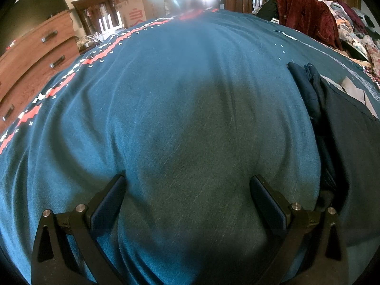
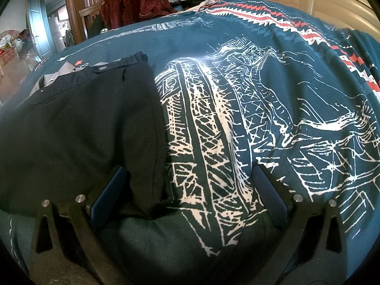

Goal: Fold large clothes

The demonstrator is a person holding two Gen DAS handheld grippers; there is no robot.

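Bedroom, teal printed bedspread as work surface. Your left gripper hovers wide, empty — likely waiting. Folded black trousers lie flat mid-bed; your right gripper gapes wide over their edge — probably lining up a grab.

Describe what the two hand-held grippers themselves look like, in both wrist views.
The left hand-held gripper and the right hand-held gripper look alike. Each has two black angular fingers with triangular cut-outs, round silver pins at the joints, and dark blue textured pads on the inner faces. No cables, markings, sleeves or hands show in either view.
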